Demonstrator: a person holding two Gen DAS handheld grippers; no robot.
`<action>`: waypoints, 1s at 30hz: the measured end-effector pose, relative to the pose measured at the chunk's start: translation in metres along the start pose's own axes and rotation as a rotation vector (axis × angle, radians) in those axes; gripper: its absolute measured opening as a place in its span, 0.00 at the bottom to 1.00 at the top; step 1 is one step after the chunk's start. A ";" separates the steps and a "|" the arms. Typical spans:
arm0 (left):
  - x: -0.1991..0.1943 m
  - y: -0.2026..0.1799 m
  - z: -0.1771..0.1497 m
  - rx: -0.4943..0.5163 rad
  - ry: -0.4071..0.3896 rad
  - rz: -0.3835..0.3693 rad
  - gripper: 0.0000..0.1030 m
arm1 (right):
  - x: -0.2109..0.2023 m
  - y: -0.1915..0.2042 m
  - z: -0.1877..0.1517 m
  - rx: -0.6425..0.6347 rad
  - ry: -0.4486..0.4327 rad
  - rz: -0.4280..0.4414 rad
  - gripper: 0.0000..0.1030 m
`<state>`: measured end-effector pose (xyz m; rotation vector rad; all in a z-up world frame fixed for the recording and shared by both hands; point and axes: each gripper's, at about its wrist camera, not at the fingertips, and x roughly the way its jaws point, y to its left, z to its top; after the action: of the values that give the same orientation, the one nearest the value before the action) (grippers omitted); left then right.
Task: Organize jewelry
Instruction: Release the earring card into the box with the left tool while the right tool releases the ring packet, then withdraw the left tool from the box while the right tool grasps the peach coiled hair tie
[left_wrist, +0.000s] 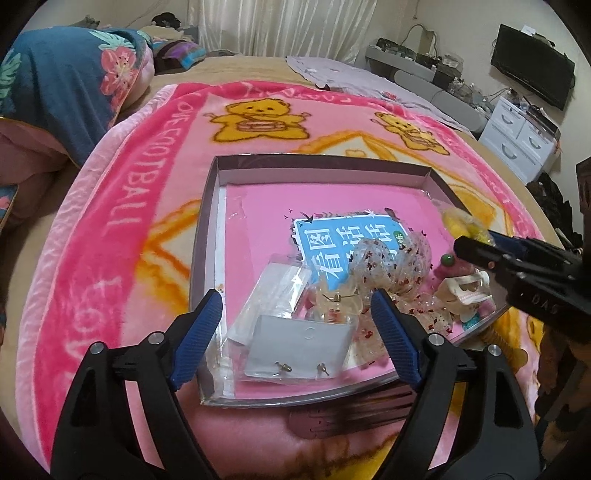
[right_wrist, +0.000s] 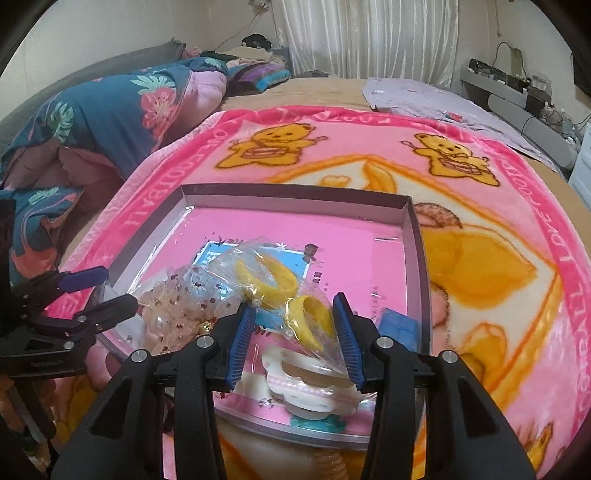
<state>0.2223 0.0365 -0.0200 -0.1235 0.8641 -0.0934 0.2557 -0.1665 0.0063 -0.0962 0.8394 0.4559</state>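
A home bedroom: a bed (right_wrist: 325, 88) lying under a pink bear blanket (right_wrist: 480, 258), a folded quilt (right_wrist: 110, 110), curtains (right_wrist: 365, 37) hanging behind, a TV (left_wrist: 532, 66) sitting over white drawers (left_wrist: 517, 136).

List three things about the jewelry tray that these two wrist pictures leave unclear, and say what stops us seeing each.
1. Left wrist view: the earring card shows two studs, too small to tell their design.
2. Right wrist view: whether the right claw presses the bag of yellow hair ties; crinkled plastic hides the contact.
3. Both views: the tray bottom's print, covered by the pieces.
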 end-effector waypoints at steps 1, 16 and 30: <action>-0.001 0.000 0.000 -0.001 -0.001 0.000 0.73 | -0.001 0.000 0.000 0.003 0.000 0.005 0.44; -0.027 -0.004 0.003 -0.002 -0.044 -0.010 0.78 | -0.073 -0.007 -0.016 0.023 -0.129 -0.011 0.83; -0.076 -0.018 -0.003 0.009 -0.128 0.001 0.91 | -0.124 -0.006 -0.045 -0.012 -0.193 -0.032 0.92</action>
<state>0.1700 0.0282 0.0382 -0.1187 0.7356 -0.0872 0.1551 -0.2275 0.0668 -0.0751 0.6445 0.4322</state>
